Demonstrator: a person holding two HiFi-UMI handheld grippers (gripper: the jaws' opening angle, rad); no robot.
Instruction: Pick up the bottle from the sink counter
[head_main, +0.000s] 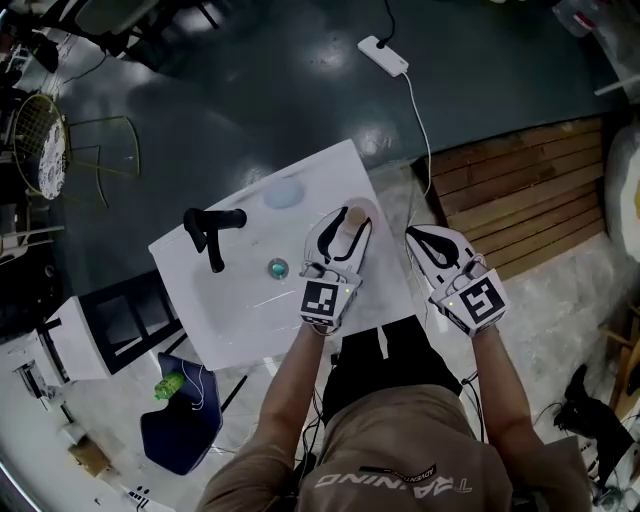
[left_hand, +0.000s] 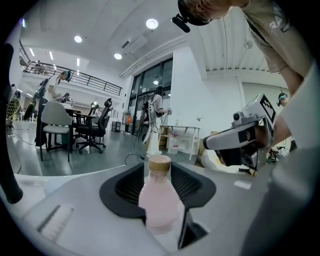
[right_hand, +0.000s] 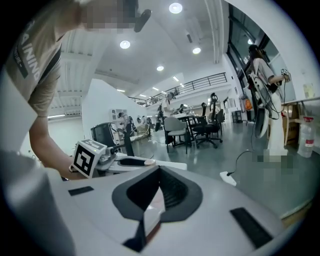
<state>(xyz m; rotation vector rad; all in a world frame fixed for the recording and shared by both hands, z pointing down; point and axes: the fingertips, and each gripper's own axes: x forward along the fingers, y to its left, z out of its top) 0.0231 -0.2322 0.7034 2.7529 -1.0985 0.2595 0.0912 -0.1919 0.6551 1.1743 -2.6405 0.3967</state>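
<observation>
Bottle (left_hand: 159, 200) is standing between the parted jaws of left gripper (head_main: 350, 216), apparently awaiting the clamp; right gripper (head_main: 418, 236), jaws together, is hanging clear beside counter (head_main: 250, 305).

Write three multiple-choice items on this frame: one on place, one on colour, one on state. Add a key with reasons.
1. Where is the pale pink plastic bottle?
A) on the floor
B) in the right tool
C) between the left tool's jaws

2. What colour is the bottle's round cap?
A) tan
B) blue
C) black

3. How does the bottle stand?
A) on its side
B) upright, capped
C) upright, uncapped

Key:
1 C: the left gripper view shows the bottle standing in the gap between that tool's spread jaws.
2 A: the cap shows tan above the pink body.
3 B: the neck points straight up and the cap sits on top.
</observation>
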